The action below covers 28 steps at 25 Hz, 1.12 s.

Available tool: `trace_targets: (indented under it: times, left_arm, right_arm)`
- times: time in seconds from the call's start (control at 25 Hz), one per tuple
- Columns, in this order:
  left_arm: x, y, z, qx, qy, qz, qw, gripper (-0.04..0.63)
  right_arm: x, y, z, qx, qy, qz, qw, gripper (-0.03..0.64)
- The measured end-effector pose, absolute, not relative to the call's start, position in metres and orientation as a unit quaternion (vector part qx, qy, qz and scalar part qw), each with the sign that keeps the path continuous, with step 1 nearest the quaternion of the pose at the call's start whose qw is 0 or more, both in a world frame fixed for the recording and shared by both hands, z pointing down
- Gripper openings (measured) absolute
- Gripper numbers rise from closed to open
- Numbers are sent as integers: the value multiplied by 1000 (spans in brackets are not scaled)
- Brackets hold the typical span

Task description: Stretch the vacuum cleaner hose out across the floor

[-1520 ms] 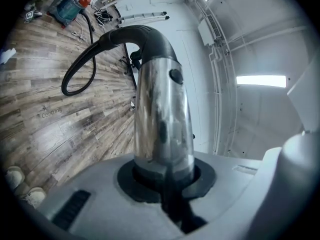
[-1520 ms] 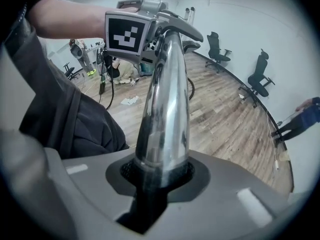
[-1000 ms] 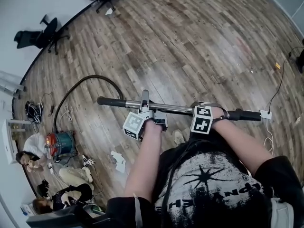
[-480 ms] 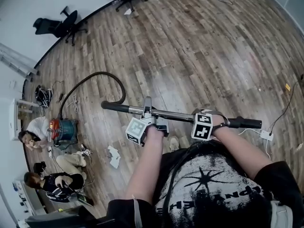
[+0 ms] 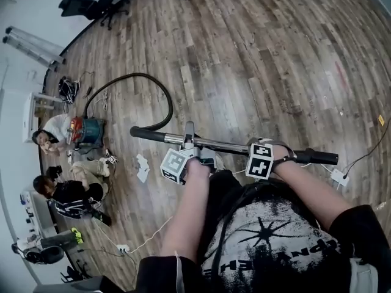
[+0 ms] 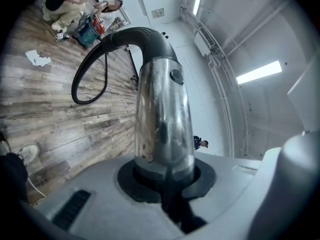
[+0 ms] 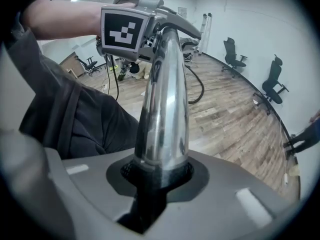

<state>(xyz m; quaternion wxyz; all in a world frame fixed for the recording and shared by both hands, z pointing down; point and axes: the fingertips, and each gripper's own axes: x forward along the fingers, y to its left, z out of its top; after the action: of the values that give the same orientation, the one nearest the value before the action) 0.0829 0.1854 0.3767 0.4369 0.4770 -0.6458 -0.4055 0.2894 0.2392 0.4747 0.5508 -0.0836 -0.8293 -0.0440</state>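
Left gripper (image 5: 187, 141): jaws closed narrowly round a shiny metal tube (image 5: 227, 143), gripping it near its left end; its own view shows the tube (image 6: 162, 119) seated in the round notch between the jaws. Right gripper (image 5: 269, 145): jaws clamped on the same tube further to the right, just short of the black handle (image 5: 314, 157); its own view shows the tube (image 7: 162, 109) rising from between the jaws towards the left gripper's marker cube (image 7: 120, 29). Tube: held roughly level across the front of the person, above the wooden floor (image 5: 256, 60). Hose (image 5: 164, 99): black, joined to the tube's left end, curving in one wide loop back to the vacuum cleaner (image 5: 85, 130); not drawn straight. Vacuum cleaner: a small red and teal drum, standing on the floor at the left, well apart from the grippers. Also present: two people sitting on the floor (image 5: 67, 191) beside the vacuum cleaner, a scrap of paper (image 5: 142, 166), office chairs (image 5: 91, 5) by the far wall, a white power strip (image 5: 338, 176) at the right.
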Motion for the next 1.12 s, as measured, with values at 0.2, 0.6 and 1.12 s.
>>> trace_targets:
  times: [0.2,0.6,1.12]
  left_arm:
    - [95,213,386,453,-665,-395,443,48]
    - [106,230,378,482,-621,-423,452,48]
    - [172,264,407,500,-578,-412,497,46]
  right_arm:
    - [303,266,481,-114,-829,-30,547,89]
    - [316,284,469,-70,-815,-50,573,89]
    - [376,344,489,-29,-801,-13,597,89]
